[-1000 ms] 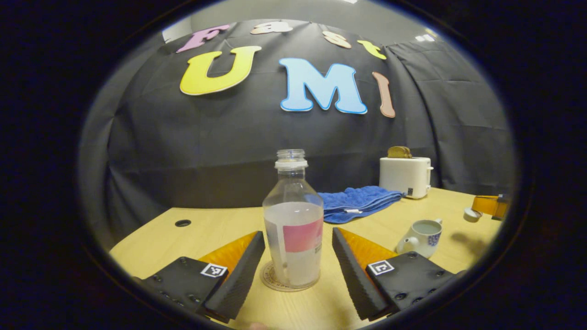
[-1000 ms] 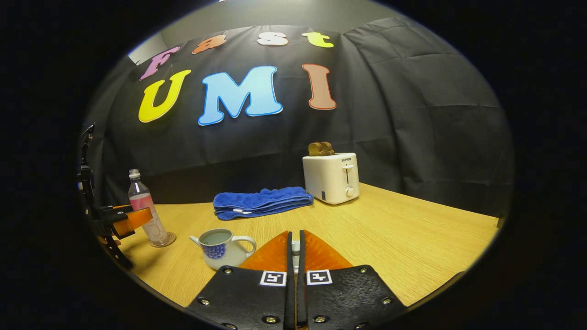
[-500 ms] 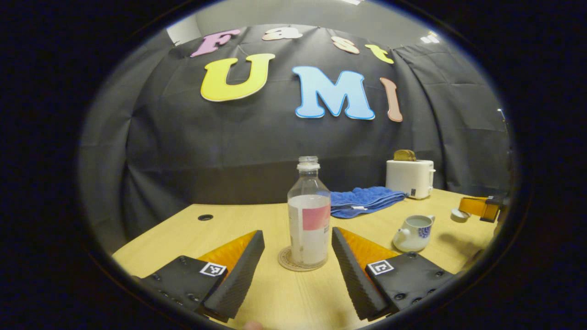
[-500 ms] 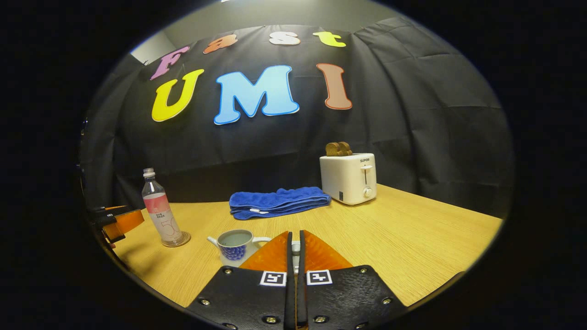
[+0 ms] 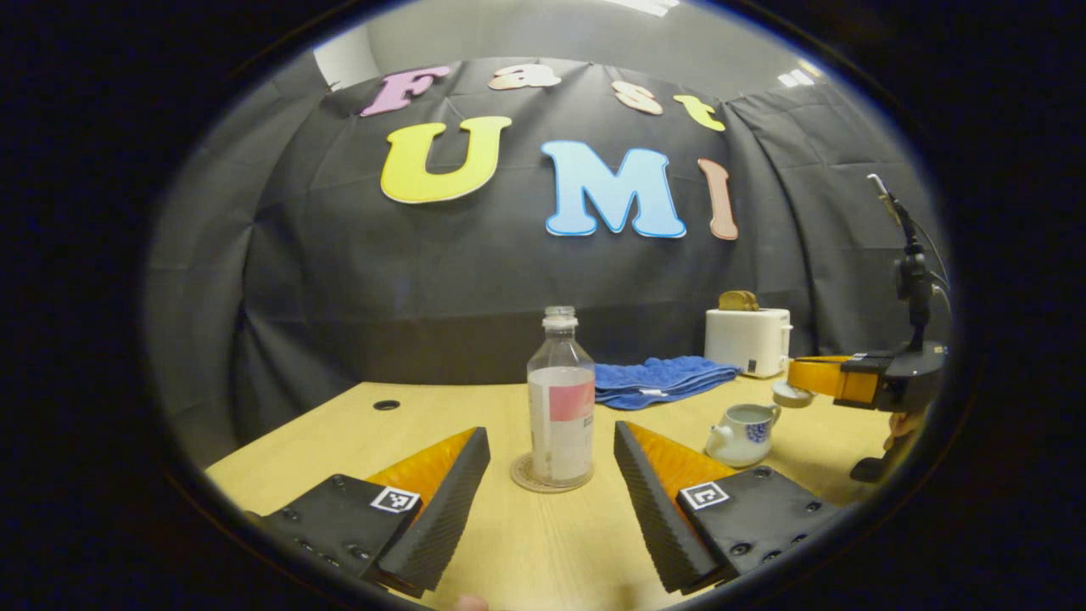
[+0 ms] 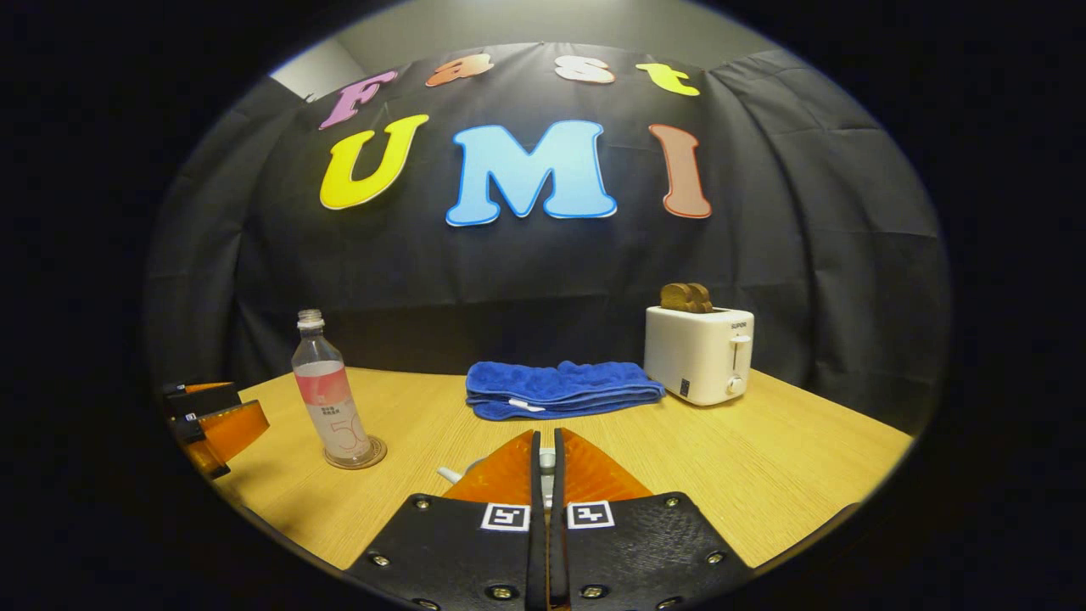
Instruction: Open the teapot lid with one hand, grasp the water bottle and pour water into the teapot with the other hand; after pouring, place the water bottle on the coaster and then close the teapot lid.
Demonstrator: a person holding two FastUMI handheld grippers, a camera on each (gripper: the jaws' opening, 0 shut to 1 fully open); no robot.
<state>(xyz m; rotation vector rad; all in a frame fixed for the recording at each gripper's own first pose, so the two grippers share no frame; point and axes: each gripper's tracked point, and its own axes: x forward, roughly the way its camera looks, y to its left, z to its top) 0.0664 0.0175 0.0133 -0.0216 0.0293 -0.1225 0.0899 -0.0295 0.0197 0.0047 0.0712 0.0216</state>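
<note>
Tabletop (image 5: 339, 424): bare wood toward 9 o'clock.
Bottles: one water bottle (image 5: 560, 399) upright on coaster (image 5: 522, 477).
Left gripper (image 5: 551, 492): fingers spread, holding nothing.
Right gripper (image 6: 544, 462): pinching teapot lid (image 5: 791, 394) over teapot (image 5: 747, 433) at 3 o'clock.

The water bottle (image 5: 560, 395) is standing on the coaster (image 5: 550, 477) toward the tabletop's (image 6: 764, 458) left side; the towel (image 6: 562, 389) and toaster (image 6: 698, 352) are sitting along its back edge.

The left gripper (image 5: 551, 475) sits low over the table with its fingers spread wide, nothing between them touching. The right gripper (image 6: 544, 475) has its fingers pressed nearly together, a small pale thing pinched at the tips. From the left gripper view it hangs raised, level, a hand (image 5: 901, 424) beneath it.
</note>
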